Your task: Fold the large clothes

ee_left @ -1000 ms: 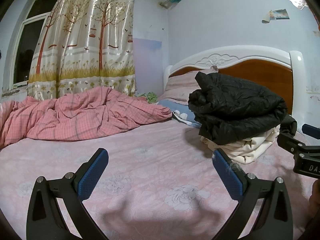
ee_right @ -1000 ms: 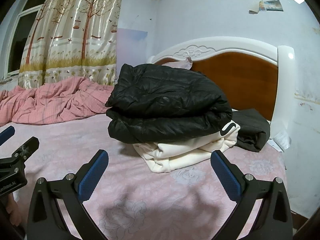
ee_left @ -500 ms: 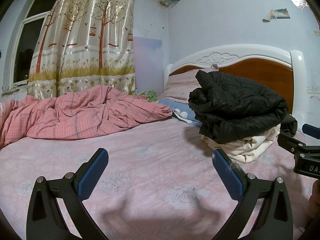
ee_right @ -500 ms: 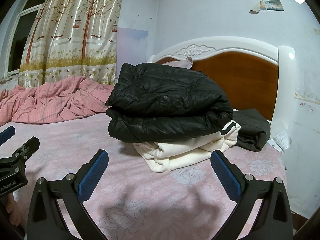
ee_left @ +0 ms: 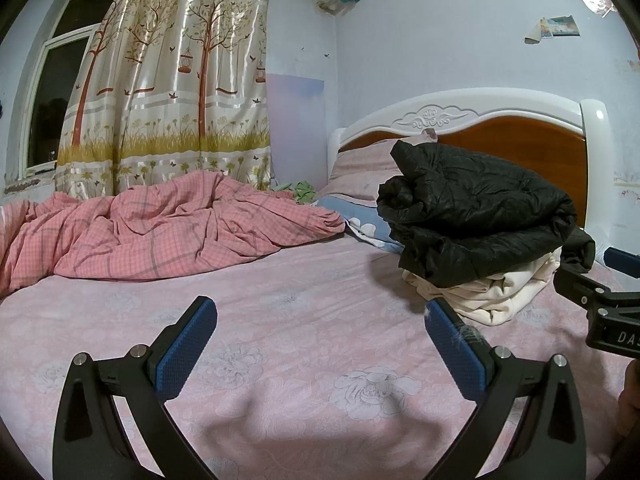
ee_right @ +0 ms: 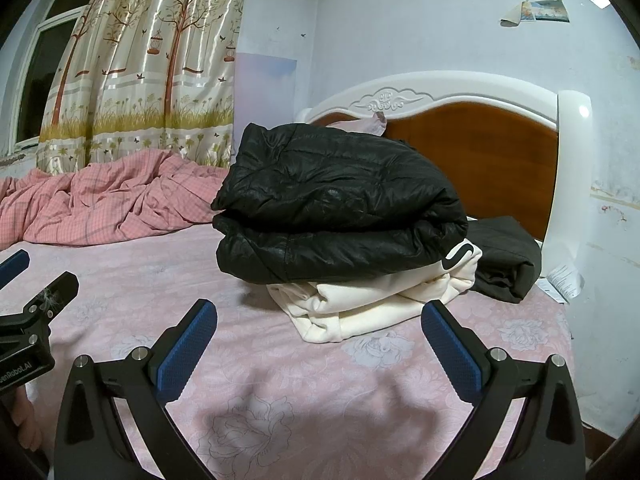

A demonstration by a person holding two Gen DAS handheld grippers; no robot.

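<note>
Folded clothes stacked by the headboard

Bedsheet point(ee_left: 280, 320), pink and flowered, spreads wide, a rumpled pink quilt point(ee_left: 160, 232) at the far side. A folded black jacket point(ee_right: 336, 204) sits on a folded cream garment point(ee_right: 380, 304) near the headboard point(ee_right: 480, 152). Left gripper point(ee_left: 320, 336) and right gripper point(ee_right: 320, 336) hover above the sheet, fingers spread, holding nothing.

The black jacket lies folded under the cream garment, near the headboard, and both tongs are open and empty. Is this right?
Not quite. The right wrist view shows the black jacket lying on top of the cream garment, not under it. The rest holds: the pile is near the headboard, and both tongs are open and empty.
</note>
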